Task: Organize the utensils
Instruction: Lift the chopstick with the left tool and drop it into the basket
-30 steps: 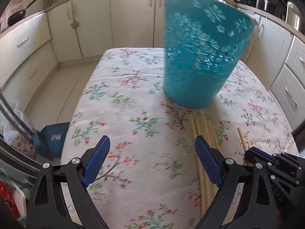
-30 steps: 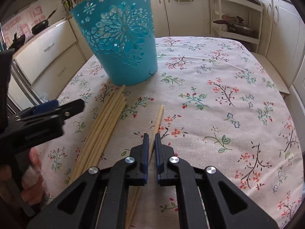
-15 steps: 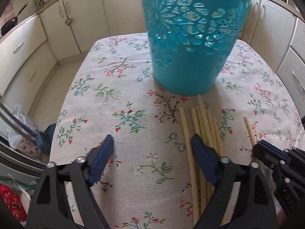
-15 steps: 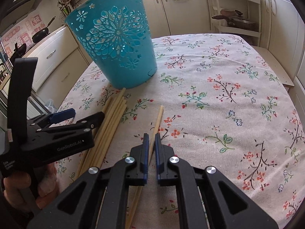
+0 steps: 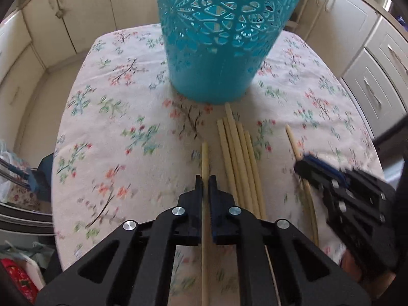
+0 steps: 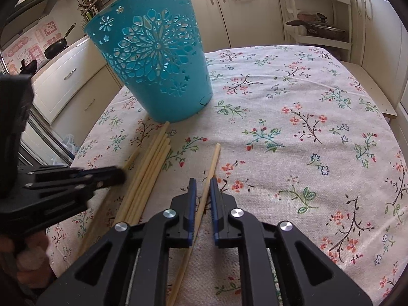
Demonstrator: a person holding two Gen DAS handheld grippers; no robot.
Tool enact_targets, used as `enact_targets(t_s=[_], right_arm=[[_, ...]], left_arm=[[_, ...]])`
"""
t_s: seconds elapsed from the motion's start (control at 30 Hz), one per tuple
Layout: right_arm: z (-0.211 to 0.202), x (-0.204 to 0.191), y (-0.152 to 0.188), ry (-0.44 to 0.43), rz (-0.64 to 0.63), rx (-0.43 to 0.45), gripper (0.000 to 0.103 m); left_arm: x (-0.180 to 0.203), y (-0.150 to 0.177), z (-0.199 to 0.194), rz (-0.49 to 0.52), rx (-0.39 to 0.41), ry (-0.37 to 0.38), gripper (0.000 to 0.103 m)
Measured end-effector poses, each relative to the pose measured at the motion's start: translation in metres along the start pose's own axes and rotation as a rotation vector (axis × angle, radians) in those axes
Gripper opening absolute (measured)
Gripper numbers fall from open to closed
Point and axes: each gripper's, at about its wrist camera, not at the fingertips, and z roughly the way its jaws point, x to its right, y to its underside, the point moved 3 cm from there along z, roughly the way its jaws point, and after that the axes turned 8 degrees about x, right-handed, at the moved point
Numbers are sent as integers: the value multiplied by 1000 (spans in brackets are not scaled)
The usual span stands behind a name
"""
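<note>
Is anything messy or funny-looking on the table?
Yes. The chopsticks lie loose on the flowered tablecloth instead of standing in the teal basket. One stick lies apart from the bunch. The basket itself stands upright and looks undamaged.

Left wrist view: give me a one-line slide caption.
Left claw shut on one chopstick beside the loose chopstick bundle, in front of the teal basket.

Home kitchen, cream cabinets (image 6: 68, 76), frying pan (image 6: 54, 47) on the counter, floral-clothed table (image 6: 293, 117), pot rack (image 6: 316, 29)
</note>
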Motion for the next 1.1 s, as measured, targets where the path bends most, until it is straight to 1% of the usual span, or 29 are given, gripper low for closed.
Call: enact_targets(t_s=[0.07,0.13,0.23,0.3,0.4,0.5,0.53,0.57,0.63,0.7,0.73,0.8,0.83,0.9,0.93,0.97,1.1], right_arm=[[0,-1,0,-4,-2,-1,14],[0,-1,0,-6,-3,-1,14],[0,-2,0,-7,-6,-1,16],[1,-3,0,-9,-9,-1,17],[0,-3,0,-13,-13,-1,19],[1,-4,0,-17,-15,-1,20],[1,-4,0,-19,-15,-1,21],[1,-3,0,-18,-14,-2,21],[1,-3,0,-21,-13,-1,22],[0,-3,0,-22,-12,0,22],[0,-2,0,-23,-11,0,22],[0,-2,0,-24,-12,1,22],[0,-2,0,-26,-10,1,22],[0,-1,1,-28,-9,2,22],[0,-2,1,-28,-10,2,22],[0,-1,1,-30,-9,2,22],[-1,-1,1,-35,-5,4,23]], left_arm=[[-4,3,-15,22,-8,5,5],[-8,2,-34,30,1,14,5],[-13,-7,-69,26,38,47,5],[-14,-20,-97,16,78,82,5],[-10,-47,-140,5,173,134,5],[-3,-85,-179,0,292,148,5],[-1,-100,-191,-3,343,149,5],[3,-113,-197,0,377,139,5],[11,-139,-210,13,473,100,5],[17,-160,-215,11,544,91,5],[20,-174,-216,7,595,68,5],[23,-192,-216,-6,664,46,5],[23,-203,-211,-24,705,29,5],[23,-217,-200,-40,756,-9,5],[24,-222,-195,-46,771,-28,5],[22,-229,-181,-62,782,-59,5],[19,-241,-137,-97,768,-125,5]])
